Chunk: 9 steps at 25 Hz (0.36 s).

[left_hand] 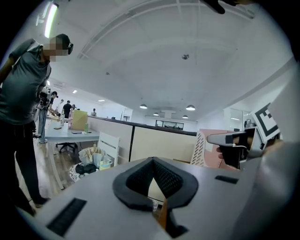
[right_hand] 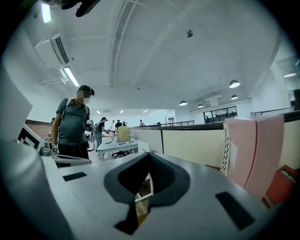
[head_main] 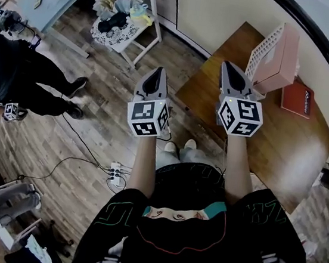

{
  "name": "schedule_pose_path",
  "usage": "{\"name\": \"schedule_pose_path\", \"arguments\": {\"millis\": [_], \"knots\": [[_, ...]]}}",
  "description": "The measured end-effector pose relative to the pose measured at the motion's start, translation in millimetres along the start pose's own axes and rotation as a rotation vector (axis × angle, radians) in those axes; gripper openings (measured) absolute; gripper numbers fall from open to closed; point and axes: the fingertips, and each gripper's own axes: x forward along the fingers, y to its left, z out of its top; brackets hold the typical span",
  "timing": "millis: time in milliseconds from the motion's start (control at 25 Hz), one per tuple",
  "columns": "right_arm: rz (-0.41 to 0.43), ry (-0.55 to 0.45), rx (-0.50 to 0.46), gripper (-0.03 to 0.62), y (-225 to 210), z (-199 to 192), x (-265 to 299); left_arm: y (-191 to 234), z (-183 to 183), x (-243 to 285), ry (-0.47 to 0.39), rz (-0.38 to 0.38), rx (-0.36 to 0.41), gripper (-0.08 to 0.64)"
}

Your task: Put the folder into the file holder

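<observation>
A pink folder (head_main: 281, 53) stands upright inside the white perforated file holder (head_main: 261, 47) at the far end of the brown wooden table (head_main: 283, 143). In the right gripper view the pink folder (right_hand: 255, 150) rises at the right, with the file holder's wall (right_hand: 226, 145) beside it. My right gripper (head_main: 226, 64) hovers over the table's left part, just short of the holder, shut and empty. My left gripper (head_main: 159, 70) hangs over the floor to the left of the table, jaws together with nothing between them. The left gripper view shows the file holder (left_hand: 200, 147) ahead on the right.
A red book (head_main: 297, 98) lies on the table right of the holder. A white chair (head_main: 130, 27) piled with clutter stands on the floor ahead. A person (head_main: 15, 78) stands at the left. Cables and a power strip (head_main: 114, 172) lie on the wood floor.
</observation>
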Motion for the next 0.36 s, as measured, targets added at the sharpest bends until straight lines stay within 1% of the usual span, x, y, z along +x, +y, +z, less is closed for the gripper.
{"name": "schedule_pose_path", "arguments": {"millis": [360], "knots": [[-0.013,-0.006,-0.015,0.002,-14.7,5.9,-6.8,-19.3,6.7,8.5,-0.01,-0.032,0.012,0.0]]}}
